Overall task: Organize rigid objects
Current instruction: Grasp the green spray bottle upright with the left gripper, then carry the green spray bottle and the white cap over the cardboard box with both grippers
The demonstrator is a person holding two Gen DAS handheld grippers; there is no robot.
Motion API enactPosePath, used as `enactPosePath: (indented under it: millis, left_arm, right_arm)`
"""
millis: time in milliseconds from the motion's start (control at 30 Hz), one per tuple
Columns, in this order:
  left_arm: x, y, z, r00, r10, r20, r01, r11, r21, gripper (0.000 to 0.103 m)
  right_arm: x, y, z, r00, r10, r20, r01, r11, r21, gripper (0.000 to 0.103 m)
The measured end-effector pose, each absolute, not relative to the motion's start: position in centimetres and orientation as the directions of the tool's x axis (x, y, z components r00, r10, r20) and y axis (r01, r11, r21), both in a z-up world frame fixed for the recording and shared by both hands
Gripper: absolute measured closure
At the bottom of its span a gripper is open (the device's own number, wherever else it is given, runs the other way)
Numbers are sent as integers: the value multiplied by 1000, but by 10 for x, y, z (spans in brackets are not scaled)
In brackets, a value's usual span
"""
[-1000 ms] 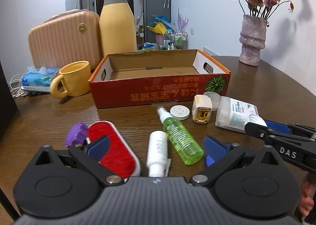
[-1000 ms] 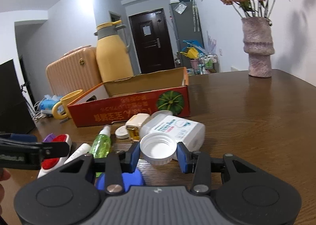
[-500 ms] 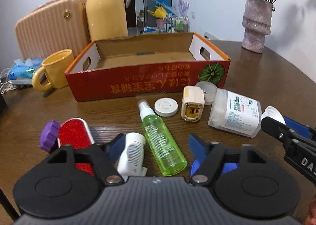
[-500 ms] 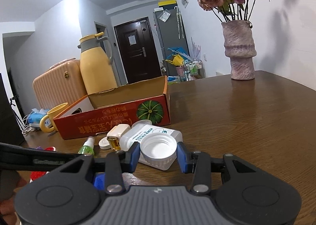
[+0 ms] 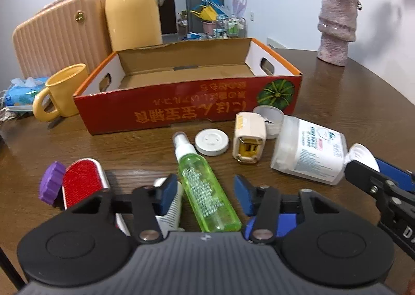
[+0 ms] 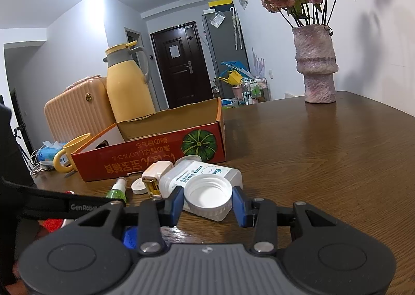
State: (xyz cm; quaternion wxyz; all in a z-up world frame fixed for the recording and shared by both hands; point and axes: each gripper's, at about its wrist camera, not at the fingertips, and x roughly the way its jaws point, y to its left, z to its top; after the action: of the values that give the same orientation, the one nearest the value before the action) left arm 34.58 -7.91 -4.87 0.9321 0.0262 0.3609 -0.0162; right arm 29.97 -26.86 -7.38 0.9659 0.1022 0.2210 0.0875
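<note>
My left tool (image 5: 206, 195) has just narrowed around the green spray bottle (image 5: 207, 191), pads not yet touching; right tool (image 6: 207, 203) pinches the white ribbed cap (image 6: 207, 196). Boxing comes next.

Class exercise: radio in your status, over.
Right gripper shut on white cap. Left gripper jaws just been closing around green spray bottle, not yet pinching. Cardboard box ahead, path clear.

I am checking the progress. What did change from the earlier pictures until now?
The left gripper came forward and its jaws have just been closing around the lying green spray bottle, with a gap still showing. The right gripper stays shut on the white ribbed plastic cap. The other objects kept their places.
</note>
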Motion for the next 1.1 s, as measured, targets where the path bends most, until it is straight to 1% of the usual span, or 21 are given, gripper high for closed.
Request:
enactPosePath:
  millis: [133,167,300,367,500,667,767,900,1100]
  left_arm:
    - [347,-83,-54,721,-21,-693,68,997,40,59]
    - [349,-83,-56,713,-18,-701,63,997,38,61]
    - [357,-79,-61,693,-5,-721,33,999,25,61]
    - [361,-77,-65,681,-9,-732,21,1000,8,63]
    - [361,-76,-67,692,-12,-722,24,1000,7,65]
    - [359,-77,-66,696,-20,-718,33,999,5,71]
    - [355,-78,-64,701,-35,-712,49,999,-1,71]
    - [349,-78,-58,724,-26,-690,47,999,13,71]
    - [340,-71,-47,753,-36,-657,42,999,-7,71]
  right_arm:
    - [300,-269,-74,888,214,-408,-123,964,237,64]
    - [300,-269,-74,888,214,-407,-124,964,237,64]
    - [299,-269,-74,888,213,-407,-123,964,237,64]
    - [299,-270,-74,890,209,-406,-117,964,240,64]
    - [300,-271,-75,891,199,-408,-104,964,245,64]
    - [301,-271,-76,894,190,-405,-95,965,243,64]
    - [301,-272,-77,895,183,-406,-88,966,243,64]
    - [301,-271,-77,899,177,-399,-83,967,242,64]
    - [300,-270,-76,905,162,-392,-77,971,225,64]
